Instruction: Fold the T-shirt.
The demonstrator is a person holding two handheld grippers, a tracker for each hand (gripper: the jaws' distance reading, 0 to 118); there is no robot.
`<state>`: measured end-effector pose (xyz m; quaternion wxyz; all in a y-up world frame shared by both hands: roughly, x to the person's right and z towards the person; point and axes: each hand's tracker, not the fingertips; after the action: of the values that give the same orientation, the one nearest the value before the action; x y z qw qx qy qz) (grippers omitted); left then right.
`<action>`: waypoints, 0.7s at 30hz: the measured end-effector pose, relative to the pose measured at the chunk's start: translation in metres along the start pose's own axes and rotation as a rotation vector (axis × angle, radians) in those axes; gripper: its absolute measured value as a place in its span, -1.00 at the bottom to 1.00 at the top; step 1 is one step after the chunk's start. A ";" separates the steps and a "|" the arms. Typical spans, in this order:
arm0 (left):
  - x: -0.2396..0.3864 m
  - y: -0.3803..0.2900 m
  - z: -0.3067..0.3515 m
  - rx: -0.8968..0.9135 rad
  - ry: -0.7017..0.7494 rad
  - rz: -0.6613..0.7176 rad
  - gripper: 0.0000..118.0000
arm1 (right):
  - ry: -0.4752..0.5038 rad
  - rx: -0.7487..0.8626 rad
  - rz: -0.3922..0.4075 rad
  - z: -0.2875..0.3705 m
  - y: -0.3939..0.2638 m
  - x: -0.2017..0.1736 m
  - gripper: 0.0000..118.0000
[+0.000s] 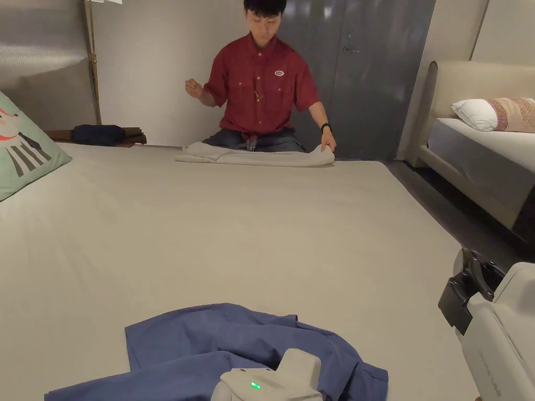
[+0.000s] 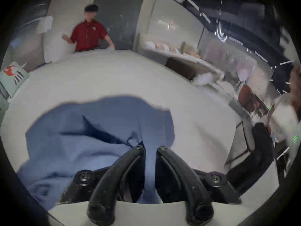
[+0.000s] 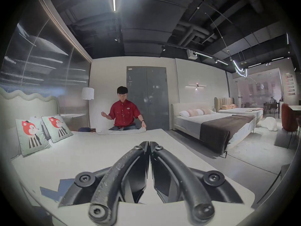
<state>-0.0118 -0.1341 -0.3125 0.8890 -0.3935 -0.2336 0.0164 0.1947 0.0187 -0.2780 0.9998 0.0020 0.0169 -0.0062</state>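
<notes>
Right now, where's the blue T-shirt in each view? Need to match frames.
Head view: blue T-shirt bottom centre, crumpled on the bed.
Left gripper view: lower left to centre, a fold running between the left tongs.
Right gripper view: small patch, bottom left.
Shared landmark: person in red shirt at the bed's far edge.

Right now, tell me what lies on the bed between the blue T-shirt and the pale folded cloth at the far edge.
Nothing: in the head view, bare bed sheet runs from the blue T-shirt to the pale folded cloth.
</notes>
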 end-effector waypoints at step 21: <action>-0.073 0.010 0.177 0.488 0.263 0.092 0.91 | 0.047 0.029 0.019 0.006 0.002 -0.015 -1.00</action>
<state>-0.1511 -0.0198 -0.2459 0.9785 -0.1765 -0.0874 0.0612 0.1802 0.0205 -0.2718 0.9990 0.0167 0.0403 0.0031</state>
